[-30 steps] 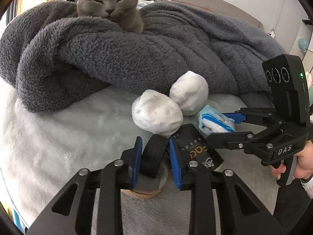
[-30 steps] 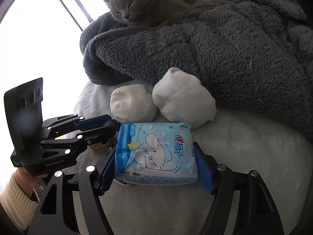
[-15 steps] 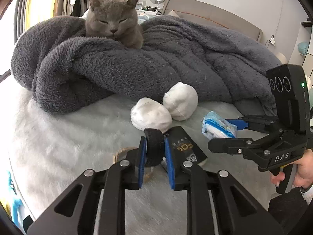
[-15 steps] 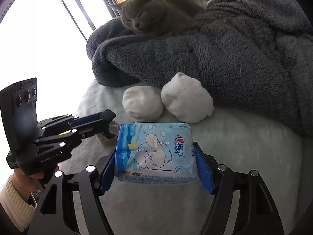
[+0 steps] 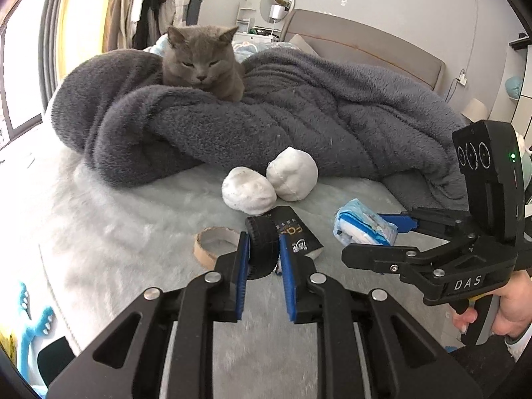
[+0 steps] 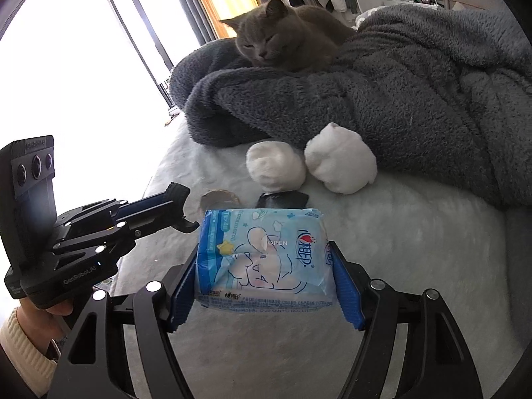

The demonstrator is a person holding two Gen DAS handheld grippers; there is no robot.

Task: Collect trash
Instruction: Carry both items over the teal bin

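My left gripper (image 5: 262,252) is shut on a black ribbed round cap (image 5: 262,246) and holds it above the bed. A black packet (image 5: 299,234) and a cardboard tape ring (image 5: 212,244) lie on the white fuzzy cover just beyond it. My right gripper (image 6: 264,266) is shut on a light blue tissue pack (image 6: 262,259), pads pressed on both ends, and the pack is lifted off the cover. In the left wrist view the pack (image 5: 364,227) shows at the right, between the right gripper's fingers. The left gripper (image 6: 179,199) appears at the left of the right wrist view.
Two white stuffed balls (image 5: 247,191) (image 5: 292,178) rest against a heaped dark grey blanket (image 5: 299,123). A grey cat (image 5: 202,63) lies on top of it. The bed's left edge (image 5: 50,299) is close. A person's hand (image 5: 508,312) grips the right handle.
The left jaws closed on the black cap and lifted it off the cardboard ring, which now lies bare. Both grippers rose and drew back from the blanket, the right still holding the pack.
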